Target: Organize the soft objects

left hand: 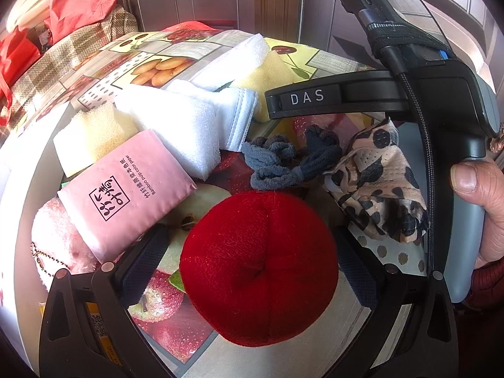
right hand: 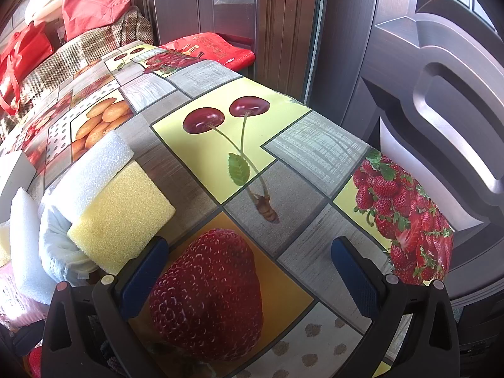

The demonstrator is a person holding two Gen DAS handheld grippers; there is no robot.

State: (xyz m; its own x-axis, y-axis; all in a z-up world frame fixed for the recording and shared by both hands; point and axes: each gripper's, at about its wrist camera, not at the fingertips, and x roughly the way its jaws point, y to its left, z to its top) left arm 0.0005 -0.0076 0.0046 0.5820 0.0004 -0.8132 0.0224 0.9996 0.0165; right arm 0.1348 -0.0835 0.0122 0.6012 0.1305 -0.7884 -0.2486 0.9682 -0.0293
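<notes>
The left gripper point(left hand: 252, 252) is wide open around the red plush ball point(left hand: 259, 267), not squeezing it. Just behind the ball lie gray hair ties point(left hand: 283, 160); a pink tissue pack point(left hand: 126, 189) half hides a fuzzy pink toy point(left hand: 60, 239). The right gripper point(right hand: 249, 271) is open and empty above the table point(right hand: 315, 252).

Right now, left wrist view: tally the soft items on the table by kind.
Yellow sponges: 2
White foam blocks: 2
Plush toys: 2
Pink tissue pack: 1
White face mask: 1
Hair-tie bundle: 1
Leopard-print cloth: 1
Total: 10
</notes>
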